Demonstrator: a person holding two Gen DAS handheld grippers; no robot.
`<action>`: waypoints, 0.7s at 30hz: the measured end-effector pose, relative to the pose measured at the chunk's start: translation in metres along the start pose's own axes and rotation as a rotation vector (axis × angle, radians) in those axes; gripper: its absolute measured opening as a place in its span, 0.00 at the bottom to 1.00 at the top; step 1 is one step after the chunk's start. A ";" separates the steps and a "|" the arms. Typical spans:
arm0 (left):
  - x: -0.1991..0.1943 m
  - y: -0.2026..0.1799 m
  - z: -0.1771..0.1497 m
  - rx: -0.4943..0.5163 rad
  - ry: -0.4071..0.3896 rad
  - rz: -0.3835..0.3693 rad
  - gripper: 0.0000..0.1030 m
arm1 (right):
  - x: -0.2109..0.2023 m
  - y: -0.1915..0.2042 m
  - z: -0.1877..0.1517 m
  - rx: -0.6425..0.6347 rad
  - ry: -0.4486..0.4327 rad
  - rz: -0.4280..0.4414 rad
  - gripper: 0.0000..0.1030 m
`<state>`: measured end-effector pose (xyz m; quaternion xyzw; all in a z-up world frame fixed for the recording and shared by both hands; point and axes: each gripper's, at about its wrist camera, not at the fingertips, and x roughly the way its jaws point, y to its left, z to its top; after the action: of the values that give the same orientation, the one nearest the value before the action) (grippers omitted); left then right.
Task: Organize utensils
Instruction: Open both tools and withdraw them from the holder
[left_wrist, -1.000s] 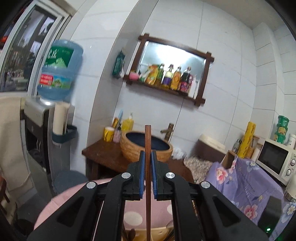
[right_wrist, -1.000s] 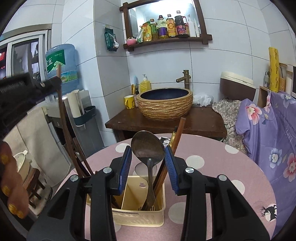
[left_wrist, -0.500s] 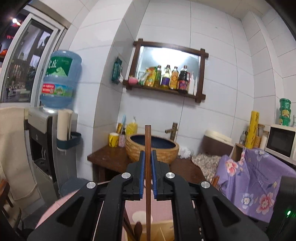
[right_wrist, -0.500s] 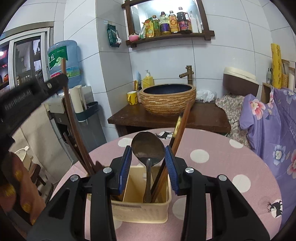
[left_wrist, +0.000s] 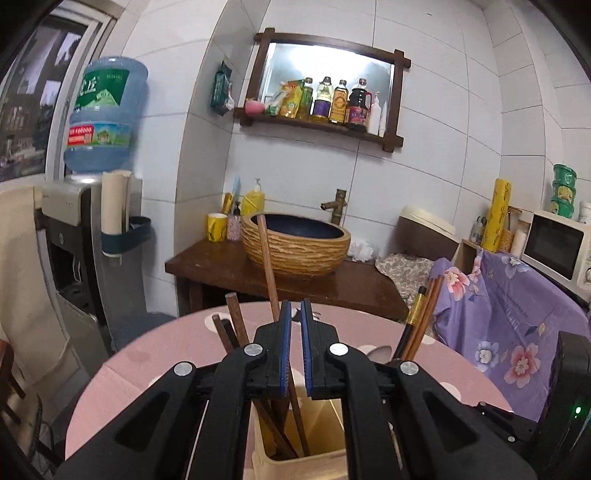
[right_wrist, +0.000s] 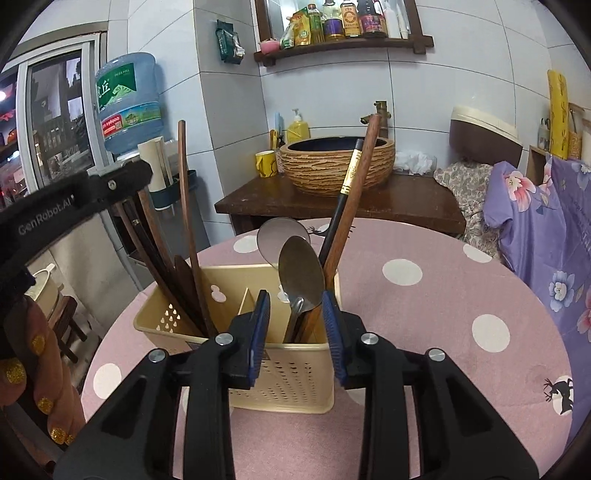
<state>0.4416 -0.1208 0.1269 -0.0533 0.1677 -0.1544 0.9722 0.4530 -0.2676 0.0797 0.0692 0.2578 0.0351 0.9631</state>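
A cream plastic utensil holder (right_wrist: 280, 373) stands on the pink dotted table (right_wrist: 424, 314). My left gripper (left_wrist: 295, 314) hangs just above the holder (left_wrist: 303, 454). Its jaws are opening, with a narrow empty gap between the blue pads. A brown chopstick (left_wrist: 266, 266) leans left past the left finger, its lower end in the holder. In the right wrist view that chopstick (right_wrist: 186, 206) rests among several dark chopsticks in the left compartment. My right gripper (right_wrist: 295, 299) stands open at the holder's near wall. A steel spoon (right_wrist: 301, 273) stands in the right compartment just beyond its tips, and the pads do not clamp it.
Two more chopsticks (right_wrist: 351, 192) and a second spoon (right_wrist: 277, 236) share the right compartment. A person's brown sleeve (right_wrist: 29, 350) is at the left. Behind the table are a wooden stand with a woven basin (left_wrist: 295, 243), a water dispenser (left_wrist: 74, 229) and purple floral cloth (left_wrist: 517, 314).
Both grippers came down to the holder. The chopstick, upright and clamped in the left pads before, now leans left outside the gap. The spoon's bowl sits farther beyond the right pads.
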 end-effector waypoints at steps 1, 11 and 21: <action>-0.003 0.002 0.000 -0.005 0.000 0.003 0.15 | -0.002 0.000 0.000 0.004 -0.005 0.009 0.39; -0.069 0.023 -0.018 -0.105 -0.031 -0.056 0.76 | -0.071 0.009 -0.035 -0.075 -0.130 0.001 0.62; -0.131 0.017 -0.085 0.000 0.027 0.047 0.91 | -0.153 -0.001 -0.118 -0.122 -0.183 -0.094 0.82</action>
<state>0.3003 -0.0673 0.0845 -0.0472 0.1821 -0.1322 0.9732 0.2618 -0.2706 0.0532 0.0012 0.1693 -0.0010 0.9856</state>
